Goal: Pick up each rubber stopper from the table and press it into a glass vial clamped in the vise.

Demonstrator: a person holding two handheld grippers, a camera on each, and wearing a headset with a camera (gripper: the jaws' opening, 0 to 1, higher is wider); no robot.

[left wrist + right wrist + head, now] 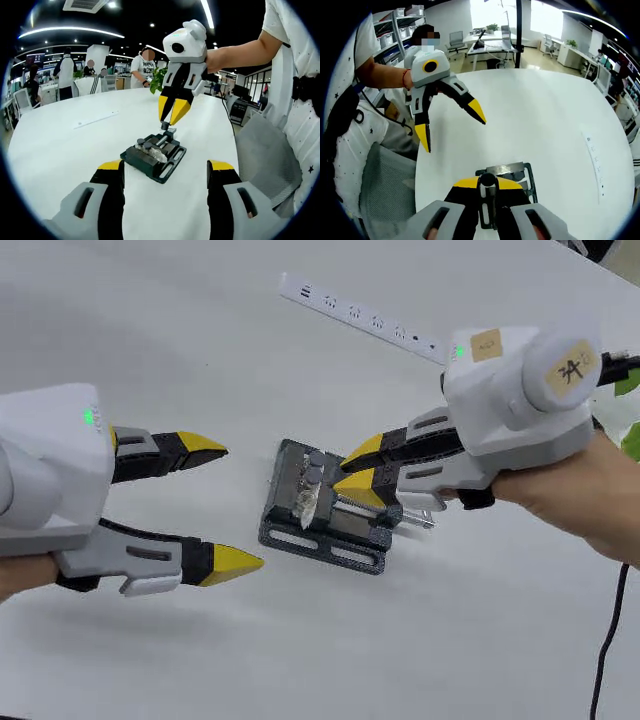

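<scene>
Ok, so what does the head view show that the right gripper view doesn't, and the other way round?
Head view: glass vials clamped in the vise, two capped with dark stoppers, plus the right gripper with its white body and a black cable. Right gripper view: a dark rubber stopper pinched between that gripper's closed jaws, the person's speckled shirt, a mesh chair and office desks. Both: the vise, the open left gripper, the power strip and the white table.

White round table (pixel 60 135) taken as reference. Beyond its far edge: open office, desks (pixel 490 42), dark ceiling with light strips (pixel 70 30). Grey mesh chair (pixel 385 192) just beside its near edge.
</scene>
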